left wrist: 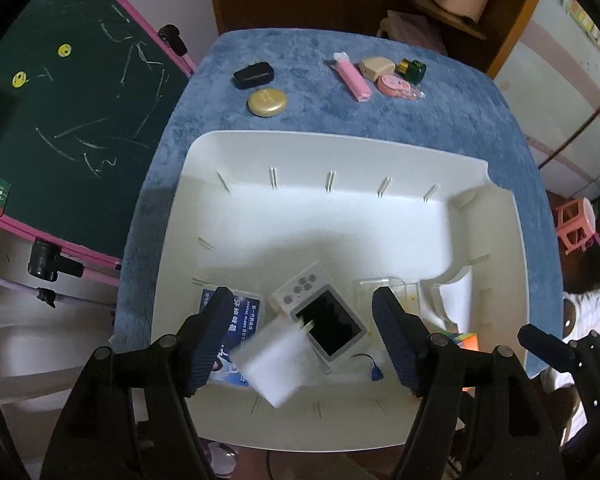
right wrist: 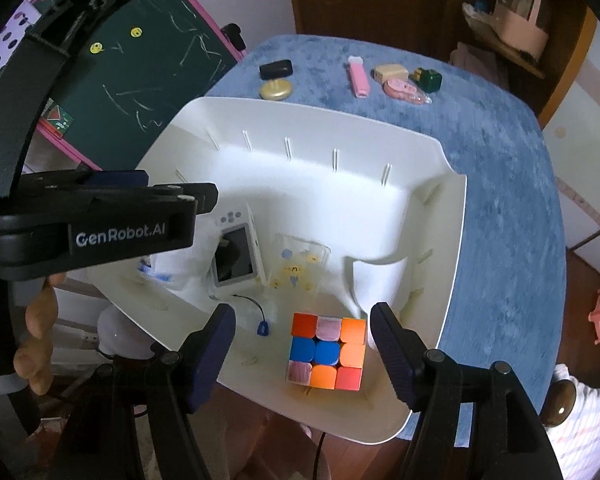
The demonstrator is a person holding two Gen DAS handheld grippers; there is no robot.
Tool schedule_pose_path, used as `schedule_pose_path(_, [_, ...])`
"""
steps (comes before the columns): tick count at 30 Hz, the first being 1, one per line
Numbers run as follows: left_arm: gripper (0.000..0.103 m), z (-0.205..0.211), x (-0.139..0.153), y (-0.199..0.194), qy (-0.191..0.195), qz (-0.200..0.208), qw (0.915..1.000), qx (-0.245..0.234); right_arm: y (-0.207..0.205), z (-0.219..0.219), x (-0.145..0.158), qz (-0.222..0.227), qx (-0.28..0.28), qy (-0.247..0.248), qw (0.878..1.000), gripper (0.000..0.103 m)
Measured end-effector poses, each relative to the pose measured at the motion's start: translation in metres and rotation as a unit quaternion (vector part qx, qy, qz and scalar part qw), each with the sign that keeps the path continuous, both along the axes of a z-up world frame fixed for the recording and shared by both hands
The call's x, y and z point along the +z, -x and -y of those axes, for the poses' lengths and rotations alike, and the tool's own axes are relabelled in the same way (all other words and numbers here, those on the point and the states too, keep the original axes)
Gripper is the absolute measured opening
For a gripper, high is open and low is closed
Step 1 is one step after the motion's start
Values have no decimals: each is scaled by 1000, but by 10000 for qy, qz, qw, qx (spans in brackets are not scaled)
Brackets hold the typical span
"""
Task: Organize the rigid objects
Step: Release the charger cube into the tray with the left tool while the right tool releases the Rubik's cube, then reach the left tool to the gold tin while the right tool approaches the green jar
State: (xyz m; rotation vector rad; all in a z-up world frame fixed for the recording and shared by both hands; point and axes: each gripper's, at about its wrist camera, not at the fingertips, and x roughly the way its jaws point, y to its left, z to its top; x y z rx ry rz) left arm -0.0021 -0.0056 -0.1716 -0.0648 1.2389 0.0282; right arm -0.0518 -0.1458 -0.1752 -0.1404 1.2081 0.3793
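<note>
**A:** Where do things stand?

**B:** Your left gripper hangs over the near end of the white bin, fingers spread wide, holding nothing. A white charger block shows blurred between them, lying against the small white camera; whether it has settled I can't tell. Your right gripper is also spread and empty, with the Rubik's cube resting on the bin floor between its fingers, touching neither.

**A:** What's left to sort?

**B:** On the blue surface beyond the bin: a black case with a gold round tin just beside it, and well apart to the right a pink lighter-shaped stick, a beige box, a green box and a pink tape dispenser, all clustered.

**A:** How will they handle?

**B:** All look light and stiff, so you won't crush them. The tin is probably the awkward one: low, smooth, domed, likely slippery. Take it across its widest part with the fingers down at the fabric. Pinch the black case across its short sides. The pink stick wants a grip across its narrow width near the middle so it doesn't pivot. The cluster is tight, so take the outermost piece first.
</note>
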Motion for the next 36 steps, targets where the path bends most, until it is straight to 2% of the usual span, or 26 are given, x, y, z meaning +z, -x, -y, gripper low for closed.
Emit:
schedule_pose_path(23, [75, 4, 55, 14, 9, 775, 9969, 161, 4, 5, 37, 758, 145, -118, 9969, 71])
schedule_pose_path(36, [75, -6, 106, -1, 51, 1330, 9910, 163, -20, 19, 66, 1086, -57, -427, 9932, 71])
